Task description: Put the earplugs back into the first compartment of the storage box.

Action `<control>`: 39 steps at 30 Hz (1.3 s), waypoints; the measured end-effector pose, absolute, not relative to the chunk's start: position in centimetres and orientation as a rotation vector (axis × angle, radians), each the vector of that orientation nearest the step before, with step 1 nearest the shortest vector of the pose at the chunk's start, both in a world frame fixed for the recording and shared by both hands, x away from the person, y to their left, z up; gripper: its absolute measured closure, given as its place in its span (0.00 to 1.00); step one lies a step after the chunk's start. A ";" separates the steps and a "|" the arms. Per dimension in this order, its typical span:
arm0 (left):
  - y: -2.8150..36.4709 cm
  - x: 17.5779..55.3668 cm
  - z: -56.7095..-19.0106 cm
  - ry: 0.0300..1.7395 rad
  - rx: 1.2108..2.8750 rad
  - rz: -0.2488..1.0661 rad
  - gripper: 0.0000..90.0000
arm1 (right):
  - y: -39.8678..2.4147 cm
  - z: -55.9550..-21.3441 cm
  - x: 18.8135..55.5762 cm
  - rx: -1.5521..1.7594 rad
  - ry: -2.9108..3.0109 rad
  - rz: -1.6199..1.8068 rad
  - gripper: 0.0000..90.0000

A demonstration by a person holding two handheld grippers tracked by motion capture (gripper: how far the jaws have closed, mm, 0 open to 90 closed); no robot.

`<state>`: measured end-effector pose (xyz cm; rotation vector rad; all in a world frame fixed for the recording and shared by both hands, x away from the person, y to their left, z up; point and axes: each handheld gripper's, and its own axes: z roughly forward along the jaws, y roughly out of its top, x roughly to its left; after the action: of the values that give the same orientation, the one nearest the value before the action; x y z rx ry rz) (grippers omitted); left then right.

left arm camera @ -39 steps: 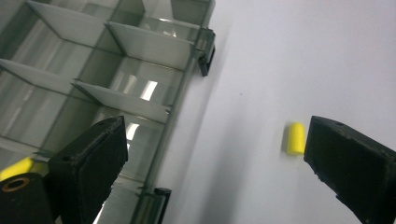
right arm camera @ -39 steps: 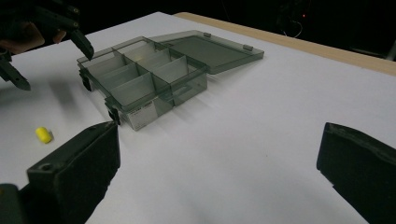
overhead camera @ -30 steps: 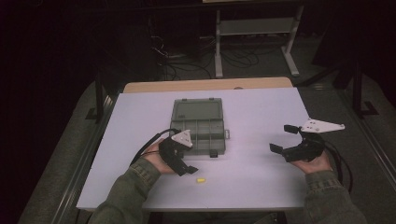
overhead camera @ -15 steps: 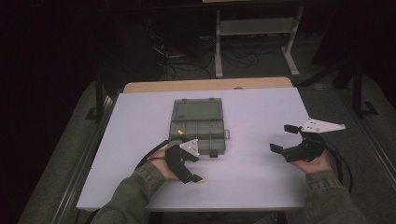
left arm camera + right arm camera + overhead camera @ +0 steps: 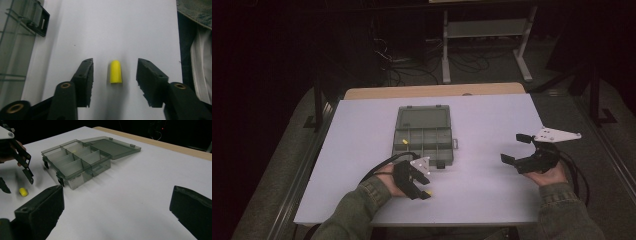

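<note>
- High view: fixed above the person's side, looking forward and down over the whole white table [image 5: 492, 200]; dark floor and a metal stand beyond.
- Left gripper view: close to the tabletop, facing almost straight down past its own jaws at a yellow earplug [image 5: 116, 72].
- Right gripper view: low, looking across the table at the open compartment box [image 5: 82, 160].
- Shared: box [image 5: 424, 136], earplug [image 5: 23, 191], left gripper [image 5: 16, 181].
</note>
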<state>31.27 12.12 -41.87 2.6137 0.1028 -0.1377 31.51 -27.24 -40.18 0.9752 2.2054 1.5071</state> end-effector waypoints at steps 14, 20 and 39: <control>11.8 31.3 -42.4 0.075 2.659 -0.171 0.85 | -27.2 -40.2 31.5 0.973 2.206 1.512 0.00; 11.7 31.4 -42.4 0.083 2.661 -0.183 0.88 | -27.2 -40.2 31.5 0.973 2.207 1.514 0.00; 12.9 32.3 -40.1 0.119 2.628 -0.145 0.88 | -27.2 -40.2 31.5 0.972 2.211 1.508 0.00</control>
<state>32.32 12.87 -40.09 2.6282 0.1187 -0.1446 31.54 -27.21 -40.20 0.9716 2.2106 1.5078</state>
